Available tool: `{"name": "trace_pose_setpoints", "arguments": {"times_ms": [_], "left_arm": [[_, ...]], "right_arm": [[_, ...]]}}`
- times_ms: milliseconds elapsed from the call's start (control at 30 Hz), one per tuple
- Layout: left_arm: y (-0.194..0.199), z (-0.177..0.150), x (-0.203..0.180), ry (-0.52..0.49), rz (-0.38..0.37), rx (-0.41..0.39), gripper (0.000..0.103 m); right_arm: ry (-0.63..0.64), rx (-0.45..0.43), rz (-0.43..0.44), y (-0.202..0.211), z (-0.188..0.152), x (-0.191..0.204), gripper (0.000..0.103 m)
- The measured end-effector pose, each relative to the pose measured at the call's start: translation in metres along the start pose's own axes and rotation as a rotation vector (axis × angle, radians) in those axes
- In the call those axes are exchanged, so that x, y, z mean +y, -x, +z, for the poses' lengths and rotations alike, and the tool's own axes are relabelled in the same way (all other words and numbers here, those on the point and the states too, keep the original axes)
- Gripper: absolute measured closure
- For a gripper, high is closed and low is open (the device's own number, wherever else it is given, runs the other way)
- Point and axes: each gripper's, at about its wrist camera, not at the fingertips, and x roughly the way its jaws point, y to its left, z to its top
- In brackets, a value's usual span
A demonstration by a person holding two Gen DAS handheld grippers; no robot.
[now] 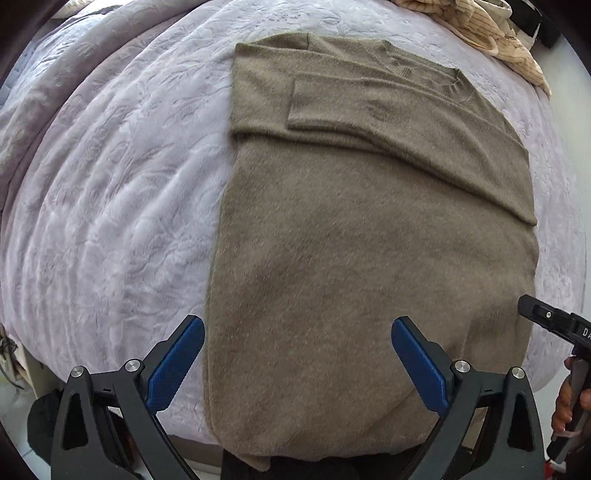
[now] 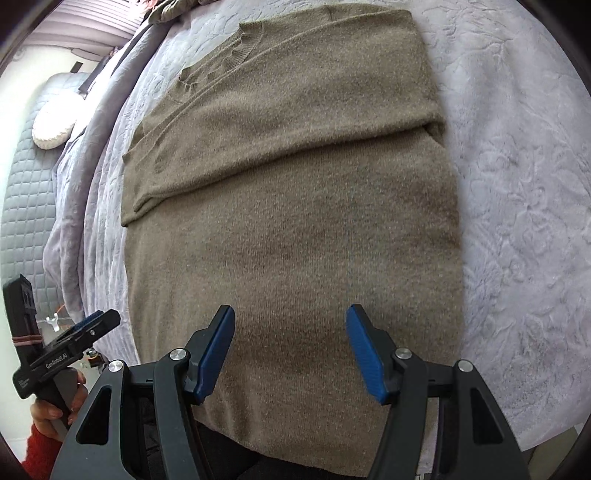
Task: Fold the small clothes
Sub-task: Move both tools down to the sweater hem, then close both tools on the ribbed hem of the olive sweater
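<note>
An olive-brown knit sweater (image 1: 362, 236) lies flat on a lavender bedspread (image 1: 110, 206), its sleeves folded across the chest and its collar at the far end. It also fills the right wrist view (image 2: 295, 206). My left gripper (image 1: 297, 328) is open and empty, hovering over the sweater's near left hem. My right gripper (image 2: 290, 317) is open and empty, hovering over the near hem further right. The right gripper's body shows at the right edge of the left wrist view (image 1: 561, 325). The left gripper's body shows at the left of the right wrist view (image 2: 74, 339).
A cream striped garment (image 1: 491, 33) lies at the far right of the bed. A grey quilted headboard (image 2: 26, 192) and a white cushion (image 2: 55, 122) stand off to the left. The sweater's hem hangs over the bed's near edge (image 1: 192, 439).
</note>
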Motion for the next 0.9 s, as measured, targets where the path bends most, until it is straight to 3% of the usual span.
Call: {"name": "trace_pose_setpoints", "arguments": {"times_ms": [167, 333, 533, 667, 767, 900], "left_arm": [[-0.011, -0.039, 0.025, 0.001, -0.006, 0.039, 0.002], [-0.023, -0.077, 0.046, -0.013, -0.068, 0.06, 0.002], [-0.041, -0.12, 0.057, -0.041, -0.132, 0.096, 0.002], [-0.052, -0.139, 0.06, -0.023, -0.214, 0.125, 0.002], [-0.058, -0.147, 0.057, -0.026, -0.242, 0.129, 0.002], [-0.064, -0.156, 0.049, -0.031, -0.249, 0.117, 0.002]], "right_arm": [[-0.053, 0.016, 0.052, -0.004, -0.033, -0.013, 0.037], [-0.076, 0.001, 0.092, -0.002, -0.079, -0.025, 0.037], [-0.111, 0.019, 0.082, -0.004, -0.137, -0.045, 0.037], [-0.161, 0.021, 0.063, -0.009, -0.166, -0.062, 0.037], [-0.176, 0.021, 0.011, -0.014, -0.181, -0.072, 0.037], [-0.182, -0.01, 0.033, -0.026, -0.186, -0.084, 0.037]]}}
